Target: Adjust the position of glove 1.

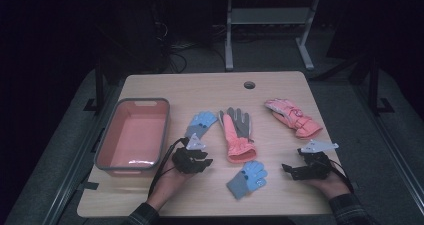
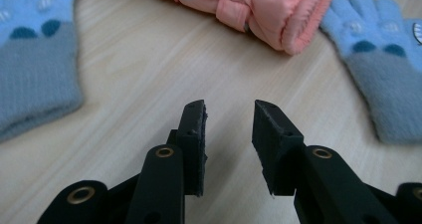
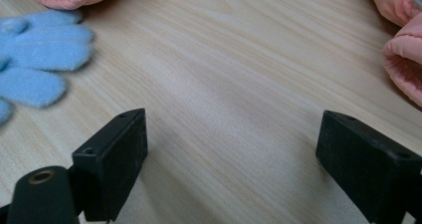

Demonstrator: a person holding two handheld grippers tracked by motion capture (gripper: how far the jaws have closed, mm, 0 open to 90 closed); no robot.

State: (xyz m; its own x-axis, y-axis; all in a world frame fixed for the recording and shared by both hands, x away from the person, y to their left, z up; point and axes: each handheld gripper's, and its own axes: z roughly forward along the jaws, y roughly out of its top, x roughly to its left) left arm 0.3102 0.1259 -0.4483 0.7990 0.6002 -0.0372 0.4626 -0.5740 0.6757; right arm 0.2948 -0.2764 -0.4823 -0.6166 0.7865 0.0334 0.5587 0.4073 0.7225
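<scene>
- I took the pink-and-grey glove (image 1: 237, 134) in the middle of the wooden table (image 1: 280, 195) as my landmark; it lay flat, cuff toward me.
- Left gripper (image 1: 196, 161) sat just left of that glove's cuff, low over the wood. Its jaws stood a narrow gap apart with nothing between them (bare table in that gap in the left gripper view).
- Right gripper (image 1: 292, 171) was well right of the glove's cuff, jaws spread wide and empty.
- One blue knit glove (image 1: 201, 123) lay just left of the landmark, fingers pointing away from me.
- Second blue knit glove (image 1: 248, 178) lay near the landmark's cuff, on my side, between the two grippers.
- Pink padded glove (image 1: 293, 117) lay to the landmark's right, apart from it.
- Pink bin with grey rim (image 1: 132, 135) stood well left of the landmark, at the table's edge.
</scene>
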